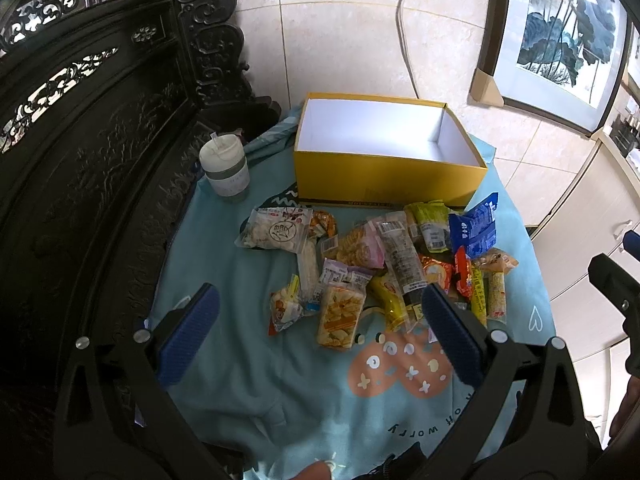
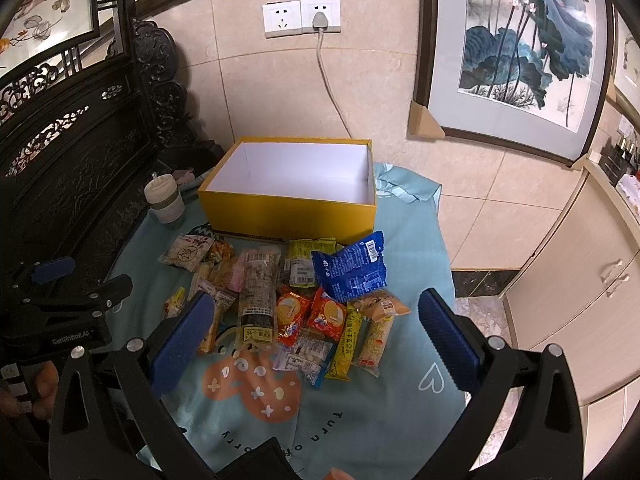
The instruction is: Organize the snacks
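Before the left wrist camera, the left gripper [image 1: 320,330] is held wide apart and empty above light, crinkly snack packets [image 1: 372,264] heaped before the empty yellow box [image 1: 386,178], while from the right wrist the right gripper [image 2: 316,342] is likewise spread, the blue packet [image 2: 352,268] probably best pinched at its sealed edge.

One yellow box [image 1: 384,176], one lidded cup [image 1: 226,168], two tools, one loose heap of snack packets [image 1: 372,264], too overlapped to count.
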Demonstrator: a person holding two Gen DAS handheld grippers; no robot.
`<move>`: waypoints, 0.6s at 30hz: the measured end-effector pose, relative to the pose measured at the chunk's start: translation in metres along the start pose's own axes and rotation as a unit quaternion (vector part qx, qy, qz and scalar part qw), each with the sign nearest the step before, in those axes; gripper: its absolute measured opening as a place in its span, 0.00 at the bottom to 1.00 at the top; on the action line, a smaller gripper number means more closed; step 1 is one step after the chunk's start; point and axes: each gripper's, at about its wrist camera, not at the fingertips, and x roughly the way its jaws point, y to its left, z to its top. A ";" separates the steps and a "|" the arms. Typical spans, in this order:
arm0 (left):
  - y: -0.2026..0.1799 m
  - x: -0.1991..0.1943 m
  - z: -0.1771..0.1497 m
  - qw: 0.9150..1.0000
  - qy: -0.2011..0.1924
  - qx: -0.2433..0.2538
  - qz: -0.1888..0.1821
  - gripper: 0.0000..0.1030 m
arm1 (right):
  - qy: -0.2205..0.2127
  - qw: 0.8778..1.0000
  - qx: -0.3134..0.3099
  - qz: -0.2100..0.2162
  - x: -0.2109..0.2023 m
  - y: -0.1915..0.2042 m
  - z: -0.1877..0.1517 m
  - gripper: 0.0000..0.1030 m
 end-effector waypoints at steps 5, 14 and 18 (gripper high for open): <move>0.004 0.010 0.001 1.000 0.012 -0.002 -0.004 0.98 | 0.007 1.000 0.001 0.005 0.008 -0.002 -0.001 0.99; 0.002 0.081 -0.021 0.998 0.060 0.015 -0.020 0.98 | 0.048 0.999 0.004 0.010 0.071 -0.021 -0.016 0.99; 0.001 0.118 -0.039 0.996 0.088 0.018 -0.013 0.98 | 0.065 0.998 0.017 0.006 0.103 -0.034 -0.019 0.99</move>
